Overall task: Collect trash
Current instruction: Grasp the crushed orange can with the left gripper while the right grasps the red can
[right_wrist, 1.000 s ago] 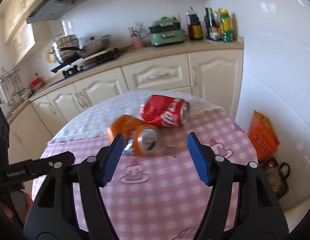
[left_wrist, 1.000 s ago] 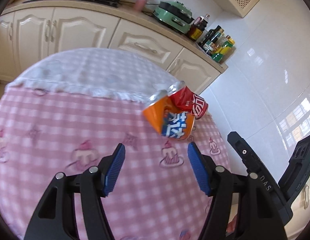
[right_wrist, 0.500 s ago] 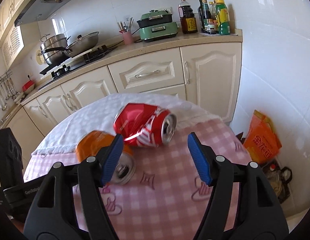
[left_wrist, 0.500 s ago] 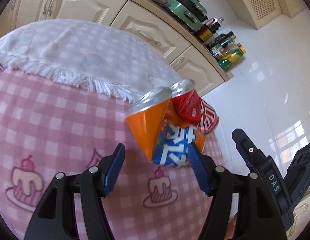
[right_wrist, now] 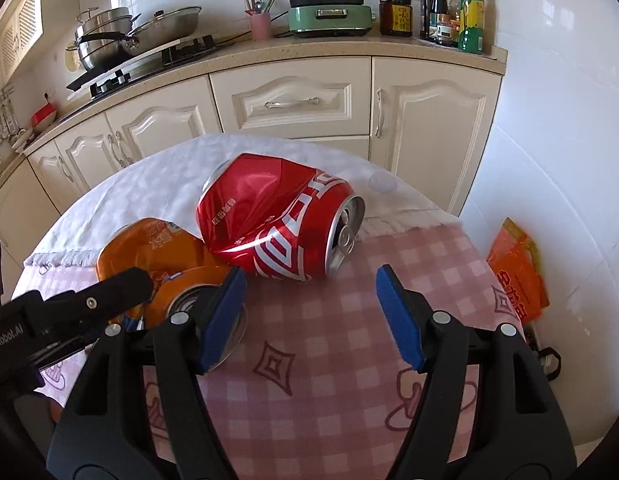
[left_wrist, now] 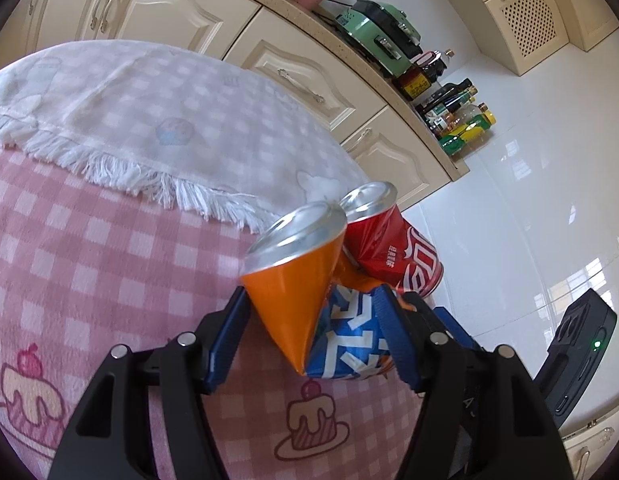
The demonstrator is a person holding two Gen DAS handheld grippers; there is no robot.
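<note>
The left gripper (left_wrist: 313, 328) is spread wide around the squashed orange and blue metal can (left_wrist: 305, 304), not squeezing. The right gripper (right_wrist: 309, 312) gapes, nothing inside. The dented red metal can (right_wrist: 277, 220) lies at twelve o'clock, touching the orange one, on the pink checked tablecloth (right_wrist: 329, 380).

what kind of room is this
A home kitchen, most likely. A gas stove with steel pots sits on a counter above cream cabinets, sauce bottles stand at the counter's end, and a small table under a pink checked cloth holds two crushed drink cans.
</note>
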